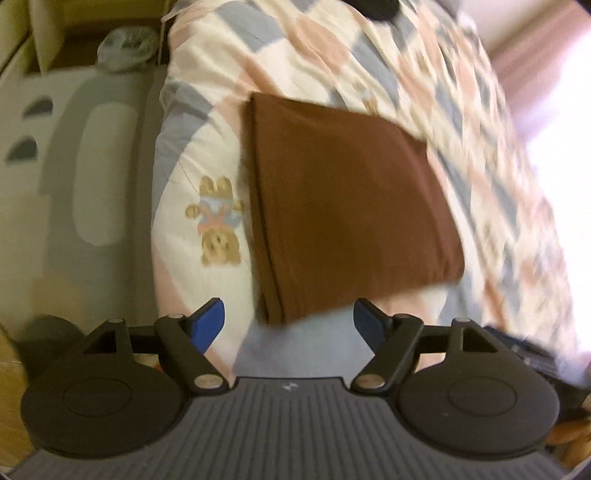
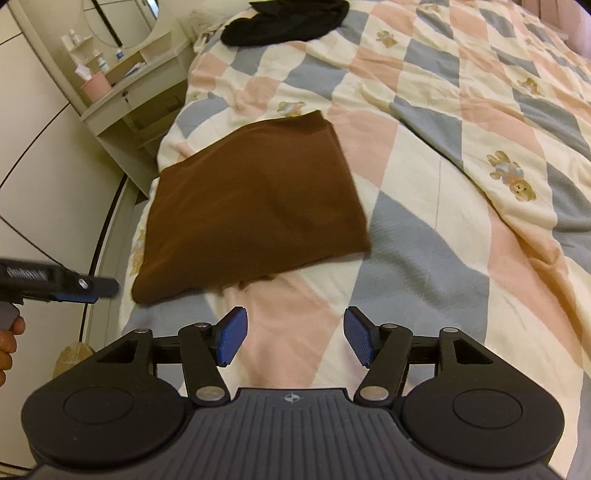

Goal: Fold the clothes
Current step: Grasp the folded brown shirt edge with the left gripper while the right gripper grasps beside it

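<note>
A brown garment [image 1: 343, 206] lies folded into a flat rectangle on the checked quilt [image 1: 207, 155]. In the right wrist view the same brown garment [image 2: 251, 206] sits near the bed's left edge. My left gripper [image 1: 289, 325] hovers just short of its near edge, jaws wide apart, nothing between the blue pads [image 1: 210, 321]. My right gripper [image 2: 294, 339] is open over bare quilt [image 2: 424, 177], short of the garment's near right corner. The left gripper [image 2: 92, 286] also shows from the side at the left edge, held by a hand [image 2: 9, 339]. A black garment [image 2: 284, 18] lies crumpled at the bed's far end.
A white bedside cabinet [image 2: 136, 99] with a pink cup [image 2: 95, 85] and small bottles stands left of the bed. Pale floor [image 2: 48, 192] runs along the bed's left side. The left wrist view is blurred; a grey rug [image 1: 74, 177] lies beside the bed.
</note>
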{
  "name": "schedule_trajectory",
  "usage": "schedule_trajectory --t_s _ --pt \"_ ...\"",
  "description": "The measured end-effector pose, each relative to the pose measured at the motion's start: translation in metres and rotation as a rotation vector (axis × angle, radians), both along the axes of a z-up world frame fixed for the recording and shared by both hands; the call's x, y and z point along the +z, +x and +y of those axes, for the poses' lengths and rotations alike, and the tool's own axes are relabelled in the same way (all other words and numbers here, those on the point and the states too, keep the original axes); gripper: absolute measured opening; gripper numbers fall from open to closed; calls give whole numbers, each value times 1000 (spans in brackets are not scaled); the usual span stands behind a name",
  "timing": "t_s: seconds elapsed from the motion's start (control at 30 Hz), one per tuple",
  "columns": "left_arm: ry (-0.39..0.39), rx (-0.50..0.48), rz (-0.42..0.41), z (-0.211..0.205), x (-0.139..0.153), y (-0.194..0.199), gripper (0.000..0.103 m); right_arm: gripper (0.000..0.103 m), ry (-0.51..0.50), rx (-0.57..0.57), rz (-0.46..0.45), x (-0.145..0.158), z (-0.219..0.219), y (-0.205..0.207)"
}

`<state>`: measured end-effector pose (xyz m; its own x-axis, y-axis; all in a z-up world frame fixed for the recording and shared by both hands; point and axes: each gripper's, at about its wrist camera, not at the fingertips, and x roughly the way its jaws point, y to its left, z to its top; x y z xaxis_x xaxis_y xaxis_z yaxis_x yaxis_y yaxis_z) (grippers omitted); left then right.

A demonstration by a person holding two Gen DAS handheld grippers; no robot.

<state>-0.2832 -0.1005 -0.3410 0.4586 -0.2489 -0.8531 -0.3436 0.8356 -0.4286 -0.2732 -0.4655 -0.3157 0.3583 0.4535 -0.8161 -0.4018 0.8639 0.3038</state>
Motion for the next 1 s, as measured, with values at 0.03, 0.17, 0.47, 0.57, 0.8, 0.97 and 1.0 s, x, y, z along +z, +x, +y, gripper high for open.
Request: schedule_trajectory --t_s 0.03,0.17,0.47,0.57,0.8,0.97,1.0 --pt "-34 20 -13 9 -6 5 74 61 5 -5 -3 -1 -1 7" --pt "-160 58 -56 35 -31 29 74 61 68 -34 -13 -3 -4 44" --pt "-405 44 -122 60 -84 82 77 65 257 -38 116 -34 -12 137" --pt "-496 28 -154 63 -91 96 77 65 319 -29 186 -53 -14 162" --pt "-513 -79 -133 59 -103 117 74 69 507 -29 360 -90 -21 210" --pt "-440 -182 -146 45 -96 136 56 64 510 120 431 -97 -2 225" --pt "-427 -192 -144 44 -95 139 49 61 519 150 443 -98 3 226"
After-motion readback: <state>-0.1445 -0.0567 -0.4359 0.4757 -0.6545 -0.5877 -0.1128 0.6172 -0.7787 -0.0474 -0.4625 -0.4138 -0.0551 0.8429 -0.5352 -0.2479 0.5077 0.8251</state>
